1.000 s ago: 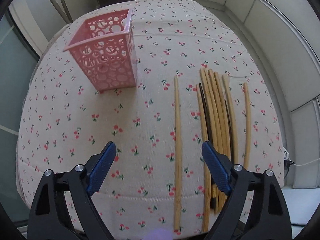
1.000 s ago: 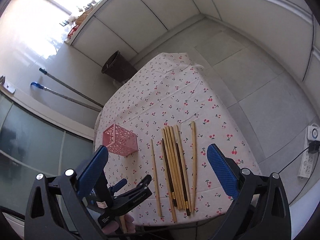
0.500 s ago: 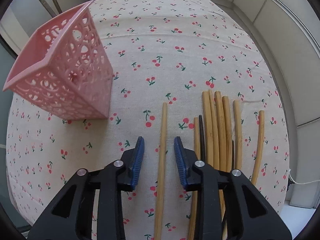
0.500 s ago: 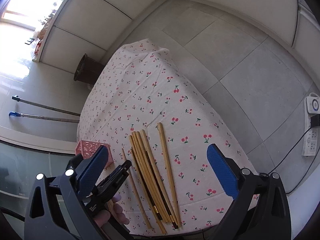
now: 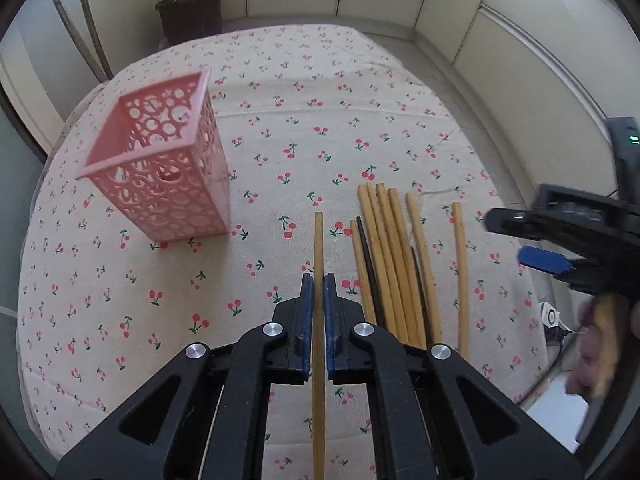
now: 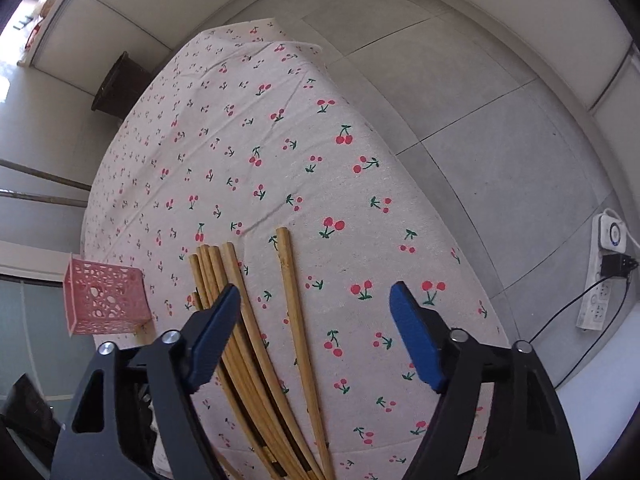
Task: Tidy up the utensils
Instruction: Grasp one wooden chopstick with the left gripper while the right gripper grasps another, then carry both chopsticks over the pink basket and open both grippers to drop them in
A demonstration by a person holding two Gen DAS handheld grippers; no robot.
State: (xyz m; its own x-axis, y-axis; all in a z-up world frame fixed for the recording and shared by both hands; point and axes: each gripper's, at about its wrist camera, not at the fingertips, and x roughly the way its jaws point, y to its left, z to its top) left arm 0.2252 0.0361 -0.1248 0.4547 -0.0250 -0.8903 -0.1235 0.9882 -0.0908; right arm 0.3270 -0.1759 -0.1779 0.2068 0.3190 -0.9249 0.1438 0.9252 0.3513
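Note:
My left gripper (image 5: 318, 280) is shut on a single wooden chopstick (image 5: 318, 240) that points away over the cherry-print tablecloth (image 5: 320, 120). A pink perforated holder (image 5: 160, 168) stands upright to its left. A bundle of several wooden and dark chopsticks (image 5: 394, 256) lies to the right, with one lone chopstick (image 5: 461, 264) further right. My right gripper (image 6: 316, 312) is open and empty above that lone chopstick (image 6: 298, 320), beside the bundle (image 6: 240, 344). The holder also shows in the right wrist view (image 6: 105, 305). The right gripper shows at the edge of the left wrist view (image 5: 560, 240).
A dark waste bin (image 5: 191, 12) stands on the floor beyond the table's far edge. A white power strip (image 6: 604, 276) with cables lies on the grey tiled floor to the right. The table's right edge drops off close to the chopsticks.
My left gripper has closed from wide open onto the single chopstick. My right gripper has come down close over the lone chopstick and the bundle, still open.

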